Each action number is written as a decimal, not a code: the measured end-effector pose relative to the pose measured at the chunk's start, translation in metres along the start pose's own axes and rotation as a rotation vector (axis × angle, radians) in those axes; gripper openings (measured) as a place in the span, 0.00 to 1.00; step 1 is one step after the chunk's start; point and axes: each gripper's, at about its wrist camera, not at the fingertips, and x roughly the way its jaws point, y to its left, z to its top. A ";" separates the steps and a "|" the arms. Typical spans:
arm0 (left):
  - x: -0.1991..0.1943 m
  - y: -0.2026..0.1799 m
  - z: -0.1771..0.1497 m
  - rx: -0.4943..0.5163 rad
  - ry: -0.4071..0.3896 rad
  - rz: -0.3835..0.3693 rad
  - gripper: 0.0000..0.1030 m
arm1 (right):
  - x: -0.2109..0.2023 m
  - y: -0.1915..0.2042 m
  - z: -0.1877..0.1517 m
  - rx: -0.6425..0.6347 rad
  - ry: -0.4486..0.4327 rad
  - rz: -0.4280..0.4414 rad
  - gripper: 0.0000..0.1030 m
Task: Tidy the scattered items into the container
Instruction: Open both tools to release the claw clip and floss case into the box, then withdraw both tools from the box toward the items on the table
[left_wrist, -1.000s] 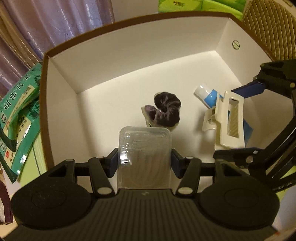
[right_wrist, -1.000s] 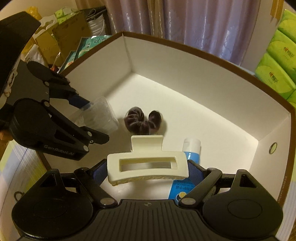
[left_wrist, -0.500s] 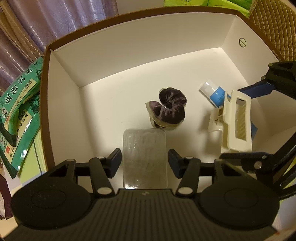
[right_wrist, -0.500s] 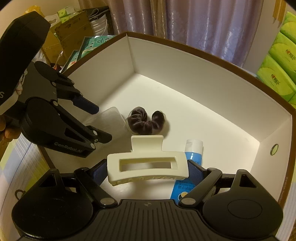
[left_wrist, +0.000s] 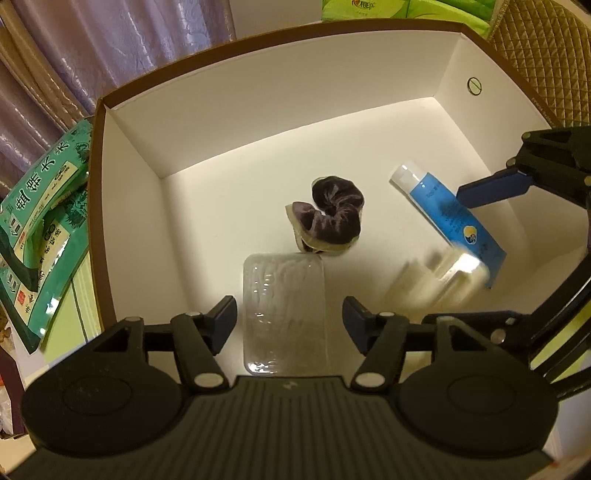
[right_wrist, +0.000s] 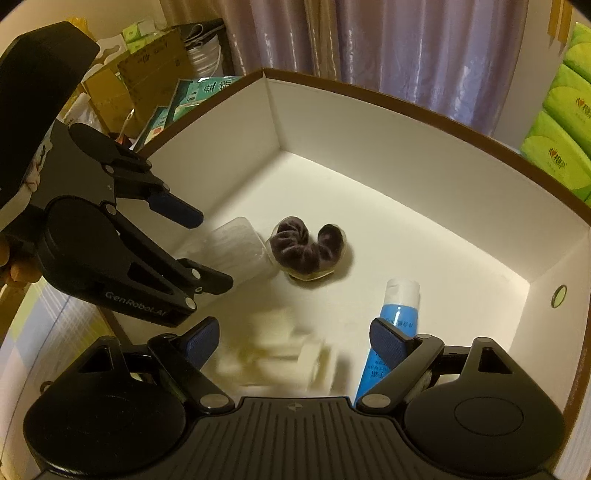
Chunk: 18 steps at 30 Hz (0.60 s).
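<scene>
Around the white brown-rimmed cardboard box (left_wrist: 280, 110): purple curtains (right_wrist: 424, 48), green printed packets (left_wrist: 40, 210), green tissue packs (right_wrist: 565, 122). Inside, on the floor: clear plastic case (left_wrist: 284, 310), dark velvet scrunchie (left_wrist: 332, 218), blue-and-white tube (left_wrist: 443, 206), blurred cream hair claw (right_wrist: 280, 354). Left gripper (left_wrist: 288, 317) opening, nothing pressed; right gripper (right_wrist: 295, 341) spread, empty.

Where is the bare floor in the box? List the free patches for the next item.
Free: the box floor behind the scrunchie toward the far wall, and the strip left of the clear case. Crowded: the near right, where tube and blurred hair clip lie under the right tool.
</scene>
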 end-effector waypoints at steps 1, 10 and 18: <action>0.000 -0.001 0.000 0.000 -0.002 0.000 0.60 | -0.001 0.000 -0.001 0.000 -0.001 -0.002 0.84; -0.006 -0.007 -0.002 -0.013 -0.011 -0.003 0.70 | -0.016 -0.002 -0.008 0.031 -0.022 -0.011 0.86; -0.020 -0.013 -0.003 -0.026 -0.038 0.013 0.82 | -0.030 -0.005 -0.015 0.058 -0.037 -0.050 0.89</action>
